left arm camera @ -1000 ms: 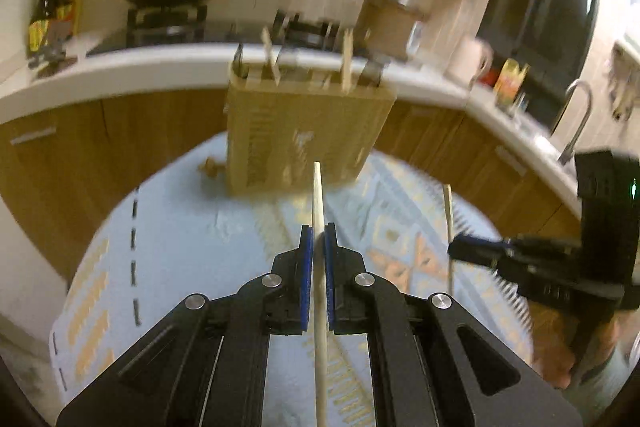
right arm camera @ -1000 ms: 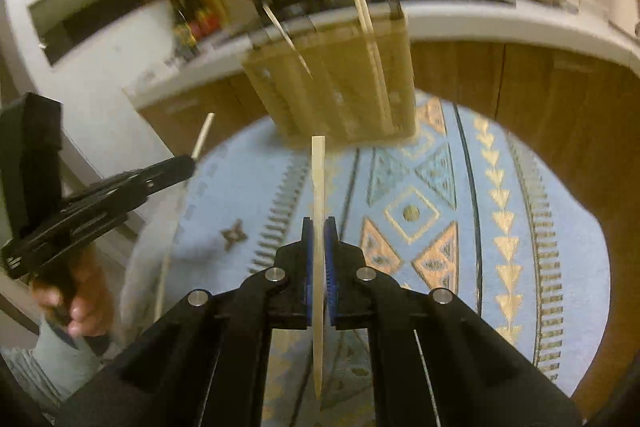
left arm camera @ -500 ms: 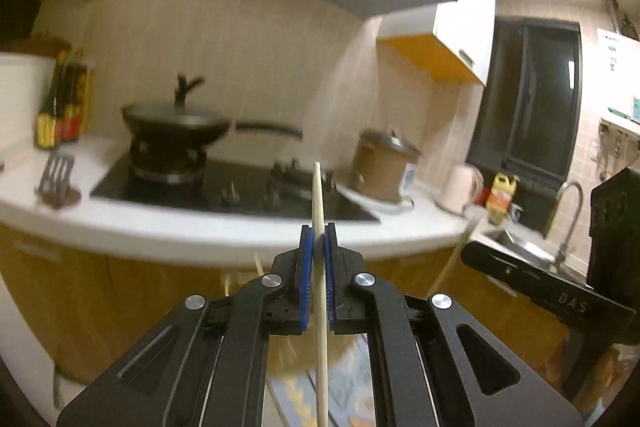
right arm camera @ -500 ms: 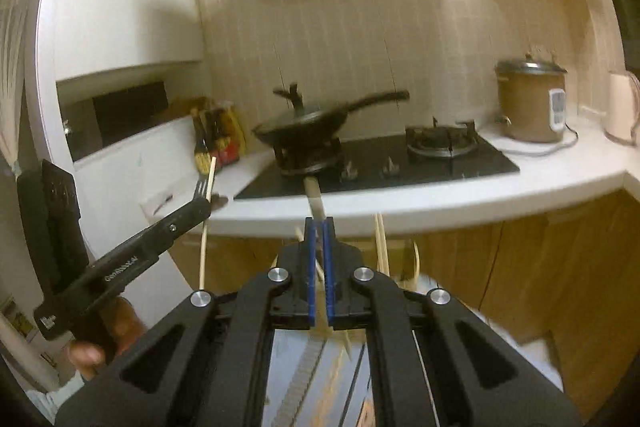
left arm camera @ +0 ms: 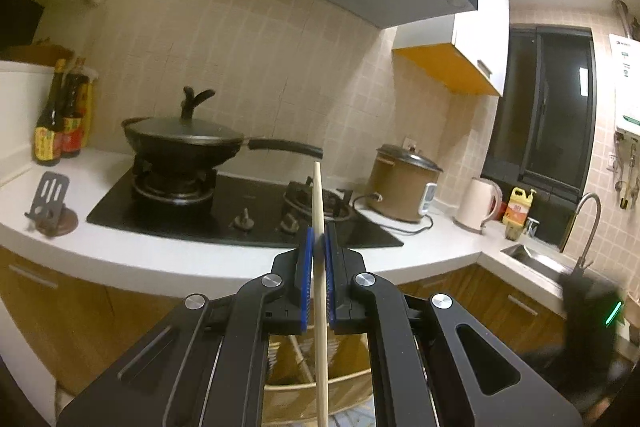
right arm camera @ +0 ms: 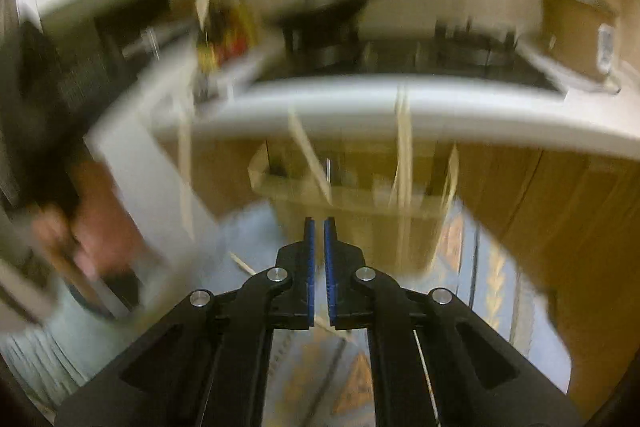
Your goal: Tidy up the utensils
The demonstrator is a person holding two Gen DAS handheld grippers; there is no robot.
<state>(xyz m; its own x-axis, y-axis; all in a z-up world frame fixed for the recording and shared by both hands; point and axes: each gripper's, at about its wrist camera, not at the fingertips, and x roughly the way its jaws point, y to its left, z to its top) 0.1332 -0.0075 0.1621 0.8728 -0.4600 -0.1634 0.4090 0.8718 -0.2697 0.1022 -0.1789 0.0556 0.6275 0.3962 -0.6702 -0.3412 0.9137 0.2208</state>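
My left gripper (left arm camera: 319, 231) is shut on a pale wooden chopstick (left arm camera: 320, 267) that stands upright between its blue pads, well above the table. Under its fingers shows the rim of the tan utensil holder (left arm camera: 296, 385). In the blurred right wrist view the holder (right arm camera: 352, 211) stands just beyond my right gripper (right arm camera: 319, 223), with several chopsticks (right arm camera: 404, 143) upright in it. The right jaws are shut to a thin slit, and I see no chopstick past their tips. A hand (right arm camera: 96, 235) with the other gripper is a blur at left.
A white counter (left arm camera: 160, 259) carries a hob with a lidded wok (left arm camera: 184, 143), sauce bottles (left arm camera: 60, 119), a rice cooker (left arm camera: 404, 187), a kettle (left arm camera: 478, 203) and a sink tap (left arm camera: 584, 223). A thin stick (right arm camera: 244, 265) lies on the blue patterned cloth (right arm camera: 500, 287).
The left gripper rose and tipped up from the holder to the stove, chopstick still held. The right view swung up, then down to the holder; the chopstick between its pads no longer shows.
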